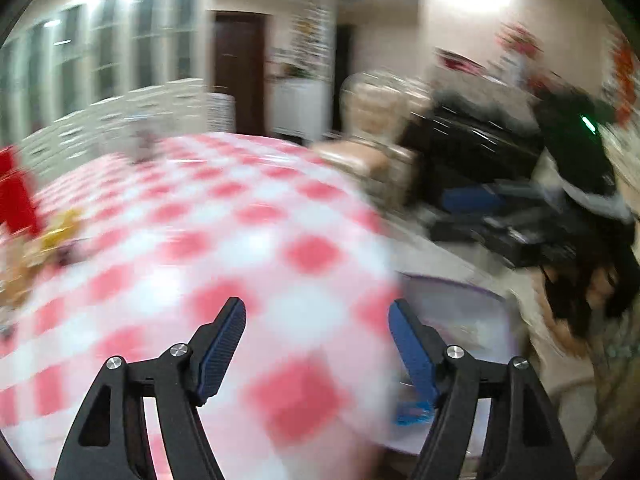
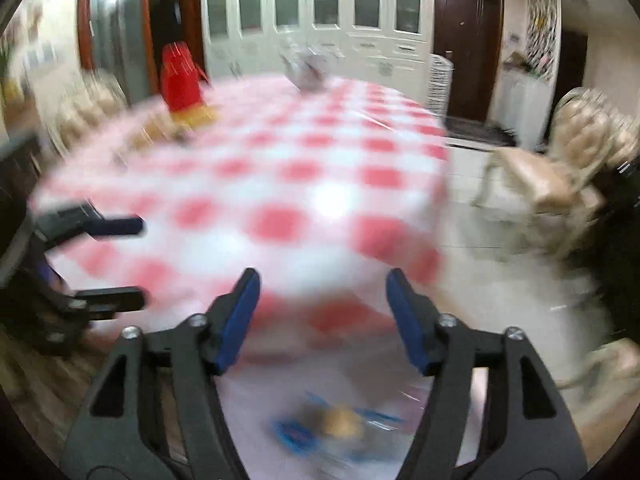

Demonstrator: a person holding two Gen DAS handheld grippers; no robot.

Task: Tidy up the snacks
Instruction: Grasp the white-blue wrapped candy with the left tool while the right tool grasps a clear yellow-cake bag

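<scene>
Nearest, left gripper (image 1: 316,316): jaws spread wide, nothing between the blue pads; poised over the near edge of the counter.
Right gripper (image 2: 322,288): jaws likewise parted and empty, blue pads facing each other above the near rim of the counter.
Blue snack packet (image 2: 336,424): blurred, lying low in the right wrist view below and between the right gripper's fingers, on a pale surface beneath the counter edge; blue wrapper with a tan centre. Possibly the same packet as the blue scrap (image 1: 414,416) beside the left gripper's right finger; cannot tell.
Left gripper, side view (image 2: 120,260): seen from the right wrist camera at far left, two dark fingers held apart over the counter edge.
Counter (image 1: 224,216): covered by a red-and-white checked cloth, heavily motion-blurred.
Snack pile (image 2: 180,124): yellow and tan wrappers on the far left part of the counter, just in front of the red container (image 2: 182,76); details too smeared to read.
Silvery bundle (image 2: 308,68): at the far edge of the counter.
Chair (image 2: 552,176): beige, right of the counter, well apart.
Cabinets (image 2: 320,12): white, glass-fronted, along the back wall.
</scene>
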